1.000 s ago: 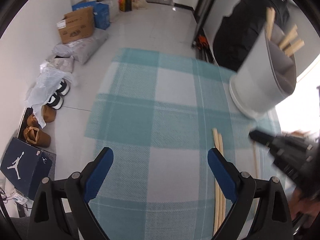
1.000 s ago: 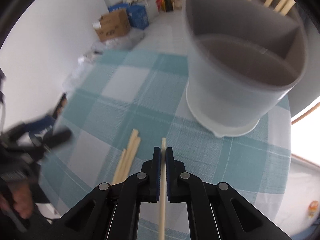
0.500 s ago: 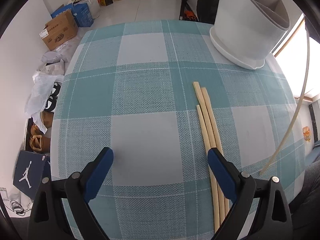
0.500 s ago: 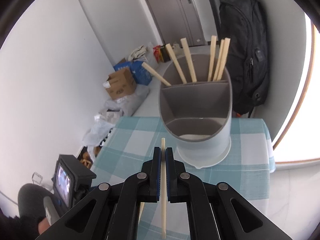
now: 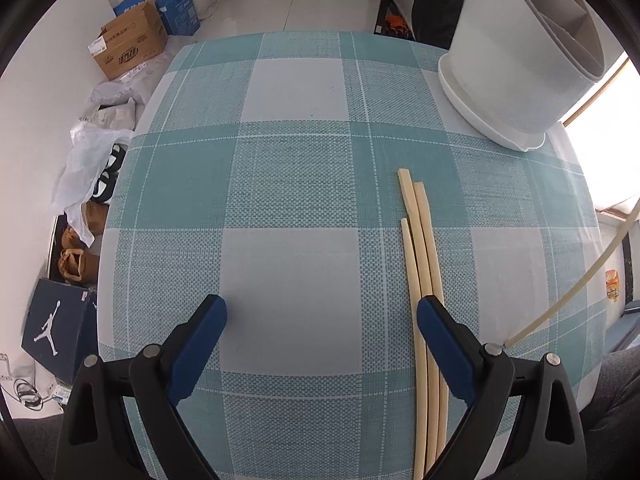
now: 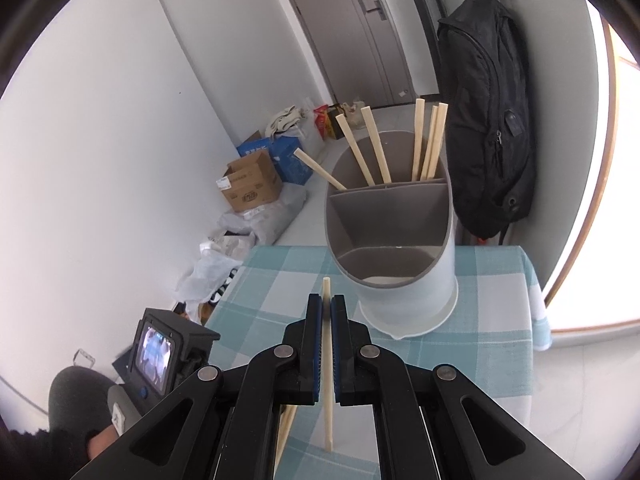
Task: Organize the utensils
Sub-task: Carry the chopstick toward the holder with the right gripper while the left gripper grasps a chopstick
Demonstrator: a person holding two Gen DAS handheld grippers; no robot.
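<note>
Table under a teal-and-white checked cloth (image 5: 288, 184) fills most of the left wrist view; bare floor beyond it, with cardboard boxes (image 5: 130, 42) and bags along the white wall. A black backpack (image 6: 486, 136) hangs by the grey door behind the table. Grey utensil holder (image 6: 394, 248) stands on its white base near the far right corner of the cloth, divided into compartments; six chopsticks (image 6: 428, 142) lean upright in the rearmost one, the two nearer ones look bare inside. Left gripper (image 5: 322, 316) points steeply down over the near part of the cloth, jaws wide apart, nothing between the blue pads. Three loose chopsticks (image 5: 420, 240) lie side by side on the cloth, running toward the holder; their near ends pass under the gripper's right-hand finger. Right gripper (image 6: 327, 310) is raised in front of the holder, jaws clamped tight on a single chopstick (image 6: 327, 408), which sticks out a little beyond the tips toward the holder and hangs down behind them above the cloth.
</note>
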